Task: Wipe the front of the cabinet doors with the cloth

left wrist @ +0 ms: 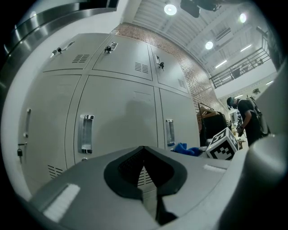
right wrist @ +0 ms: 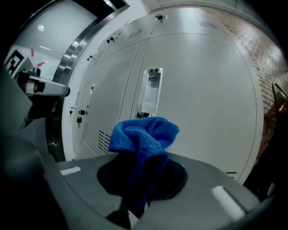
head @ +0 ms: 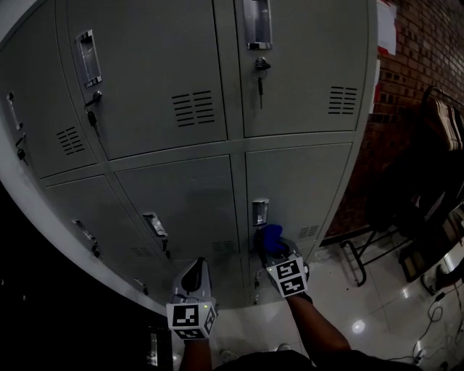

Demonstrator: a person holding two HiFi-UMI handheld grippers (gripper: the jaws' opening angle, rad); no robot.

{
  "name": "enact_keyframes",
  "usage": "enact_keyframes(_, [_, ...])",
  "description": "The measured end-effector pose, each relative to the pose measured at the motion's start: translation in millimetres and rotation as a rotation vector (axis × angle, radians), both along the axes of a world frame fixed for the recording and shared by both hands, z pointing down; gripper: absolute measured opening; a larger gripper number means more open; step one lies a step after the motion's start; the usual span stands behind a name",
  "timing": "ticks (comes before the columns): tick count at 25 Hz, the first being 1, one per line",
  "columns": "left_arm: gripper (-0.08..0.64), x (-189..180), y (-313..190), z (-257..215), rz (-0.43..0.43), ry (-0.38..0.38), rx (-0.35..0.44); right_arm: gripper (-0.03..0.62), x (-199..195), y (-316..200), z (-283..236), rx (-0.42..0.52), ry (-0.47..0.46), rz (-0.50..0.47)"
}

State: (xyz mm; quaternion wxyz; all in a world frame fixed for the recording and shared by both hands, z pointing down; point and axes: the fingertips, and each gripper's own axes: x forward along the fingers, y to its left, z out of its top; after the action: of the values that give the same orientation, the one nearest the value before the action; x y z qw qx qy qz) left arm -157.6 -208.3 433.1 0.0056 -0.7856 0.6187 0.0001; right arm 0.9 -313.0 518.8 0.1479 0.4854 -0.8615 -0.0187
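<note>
Dimly: grey cabinet doors (head: 304,196) fill view, glossy floor (head: 348,319) below, brick wall (head: 428,43) far right. Right tool (head: 274,253) clenched on blue cloth (right wrist: 144,134), just below lower-right door's handle (head: 260,211); contact with door unclear. Left tool (left wrist: 144,170) pinched closed, empty. Dark chair (head: 377,239) at right, murky.

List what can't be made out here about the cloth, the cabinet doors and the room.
- Whether the cloth touches the lower right door: in the head view the right gripper covers the contact.
- Top right handle: cut off by the top edge of the head view.
- Foot of the lower handle: behind the cloth in the right gripper view.
- What the person is doing: too small and dim in the left gripper view.
</note>
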Motion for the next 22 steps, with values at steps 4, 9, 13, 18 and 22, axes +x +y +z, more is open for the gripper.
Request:
enact_keyframes(4, [0.014, 13, 1, 0, 0.029, -0.002, 0.002, 0.060, 23, 16, -30, 0.066, -0.014, 0.019])
enact_keyframes(9, [0.014, 21, 0, -2, 0.043, -0.006, 0.006, 0.060, 44, 36, -84, 0.153, -0.053, 0.006])
enact_keyframes(13, [0.014, 29, 2, -11, 0.056, -0.007, 0.018, 0.060, 49, 57, -119, 0.217, -0.077, -0.013])
enact_keyframes(18, [0.014, 42, 5, -19, 0.093, -0.013, 0.032, 0.058, 52, 77, -135, 0.273, -0.130, 0.024])
enact_keyframes(22, [0.014, 46, 6, -27, 0.097, -0.014, 0.042, 0.057, 39, 84, -118, 0.241, -0.144, 0.011])
